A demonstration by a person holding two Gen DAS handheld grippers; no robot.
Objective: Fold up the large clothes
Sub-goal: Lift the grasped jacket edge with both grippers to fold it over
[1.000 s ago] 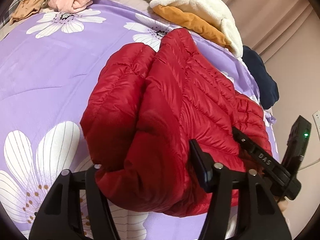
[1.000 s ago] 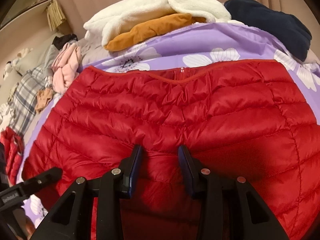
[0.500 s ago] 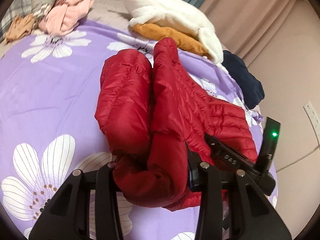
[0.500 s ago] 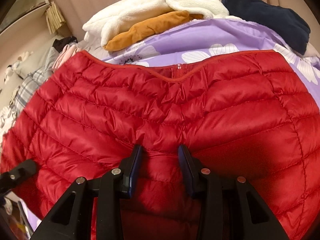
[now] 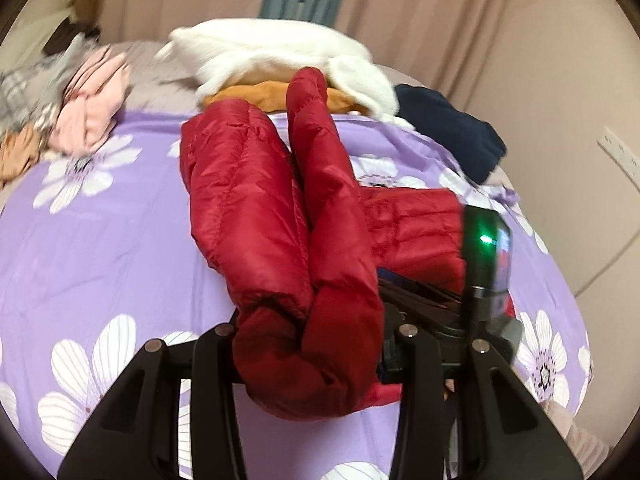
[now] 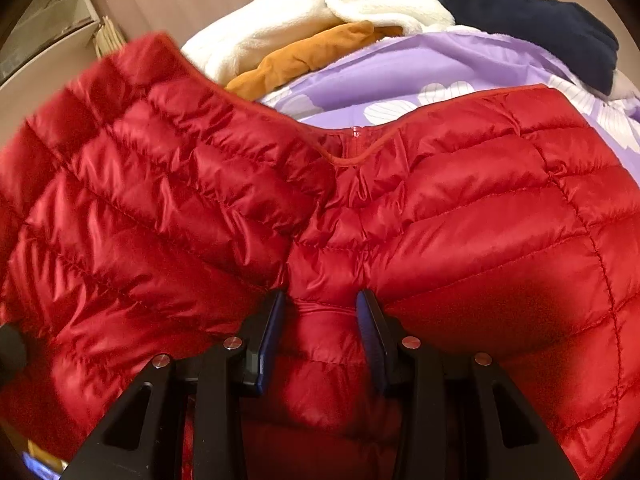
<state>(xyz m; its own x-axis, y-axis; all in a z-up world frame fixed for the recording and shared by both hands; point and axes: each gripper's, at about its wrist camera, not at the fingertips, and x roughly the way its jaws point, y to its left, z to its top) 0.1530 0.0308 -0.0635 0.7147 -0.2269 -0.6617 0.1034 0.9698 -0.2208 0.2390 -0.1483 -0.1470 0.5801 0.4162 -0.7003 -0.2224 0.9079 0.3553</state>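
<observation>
A red quilted down jacket [image 5: 256,200] lies on the purple flowered bedspread [image 5: 100,240]. My left gripper [image 5: 308,332] is shut on a thick bunched fold at the jacket's edge and holds that side raised off the bed. In the right wrist view the jacket [image 6: 480,220] fills the frame, its hem and zip end [image 6: 354,134] at the far side. My right gripper [image 6: 320,304] is shut on a pinch of the jacket's middle, the blue pads pressing in from both sides. The jacket's left half stands lifted and tilted; the right half lies flat.
At the head of the bed are a white fleece garment [image 5: 280,52] over an orange one [image 5: 260,96], a navy garment [image 5: 452,128], and pink clothes [image 5: 96,104]. Curtains and a wall socket [image 5: 618,152] are behind. Bare bedspread stretches to the left.
The left gripper has closed on the jacket's edge and risen with it, rolling as it went. The jacket's left side has lifted and swung inward. The right gripper has kept still.
</observation>
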